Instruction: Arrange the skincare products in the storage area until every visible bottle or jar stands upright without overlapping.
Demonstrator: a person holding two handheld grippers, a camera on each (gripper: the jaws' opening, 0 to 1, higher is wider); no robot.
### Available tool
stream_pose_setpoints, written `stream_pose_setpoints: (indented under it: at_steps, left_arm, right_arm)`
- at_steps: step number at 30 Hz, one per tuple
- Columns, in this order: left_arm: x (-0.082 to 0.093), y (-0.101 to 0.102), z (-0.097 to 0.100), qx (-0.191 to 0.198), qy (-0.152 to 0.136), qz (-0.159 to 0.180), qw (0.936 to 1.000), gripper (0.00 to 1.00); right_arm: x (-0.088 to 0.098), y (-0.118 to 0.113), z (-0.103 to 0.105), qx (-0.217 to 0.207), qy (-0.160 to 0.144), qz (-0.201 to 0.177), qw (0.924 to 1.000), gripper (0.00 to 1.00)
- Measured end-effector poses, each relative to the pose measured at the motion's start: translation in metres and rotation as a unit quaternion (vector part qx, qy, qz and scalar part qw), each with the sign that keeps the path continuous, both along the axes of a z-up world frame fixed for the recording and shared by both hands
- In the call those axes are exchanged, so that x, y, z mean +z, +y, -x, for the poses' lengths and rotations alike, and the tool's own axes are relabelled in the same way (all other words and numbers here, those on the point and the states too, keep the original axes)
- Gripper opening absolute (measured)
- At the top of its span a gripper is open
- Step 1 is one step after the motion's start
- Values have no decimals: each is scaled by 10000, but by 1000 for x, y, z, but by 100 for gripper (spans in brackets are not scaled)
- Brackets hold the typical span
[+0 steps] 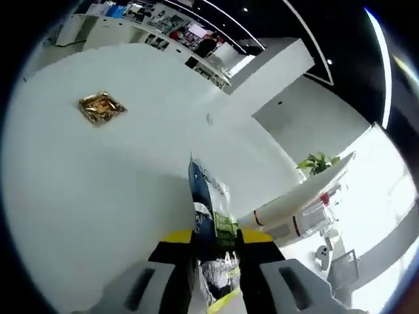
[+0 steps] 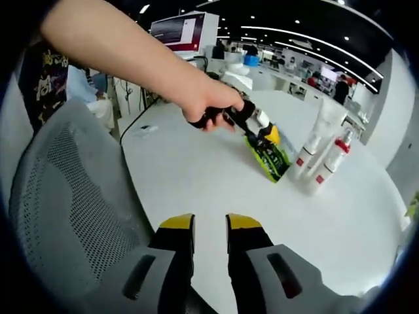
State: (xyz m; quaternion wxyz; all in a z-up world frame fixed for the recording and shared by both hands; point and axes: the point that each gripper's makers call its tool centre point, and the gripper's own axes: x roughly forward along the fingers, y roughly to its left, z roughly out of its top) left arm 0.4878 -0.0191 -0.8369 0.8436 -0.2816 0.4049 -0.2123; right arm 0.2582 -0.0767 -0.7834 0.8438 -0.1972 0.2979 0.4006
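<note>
My left gripper (image 1: 216,239) is shut on a flat dark-blue packet (image 1: 208,196) with a green label, which sticks out ahead of the jaws over the white table (image 1: 98,196). In the right gripper view, a person's hand carries that left gripper (image 2: 264,140), and the packet (image 2: 272,161) slants down towards the table beside two white containers with red bands (image 2: 306,157) (image 2: 331,163) that stand upright. The same white containers (image 1: 288,220) appear at the right of the left gripper view. My right gripper (image 2: 211,226) hovers low over the table (image 2: 196,176), its jaws a little apart with nothing between them.
A small gold-coloured object (image 1: 101,108) lies alone far out on the table. A grey mesh chair (image 2: 72,190) sits close on the left beside the table edge. A potted plant (image 1: 318,162) stands beyond the containers. Shop shelves line the background.
</note>
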Motion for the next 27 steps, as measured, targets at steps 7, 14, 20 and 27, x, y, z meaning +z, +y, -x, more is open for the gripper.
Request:
stream_pose_setpoints:
  at_steps: [7,14,20,27]
  left_arm:
    - [-9,9,5,-486,-376,-955,9935,45]
    - [-9,9,1,-819,-742,-1529,9820,54]
    - [-9,2,-5,-905,-727,-1470,9823,58]
    - [-8,-1,-7,-958,-781,-1369,9828,58]
  right_arm:
    - [0,0,0,6,-10,-9,10000,16]
    - [0,0,0,17,-11,5,10000,16]
    - [1,-1,-1,6,-31,-8,10000,15]
    - [1,-1,-1,-26,-33,-11,10000,15]
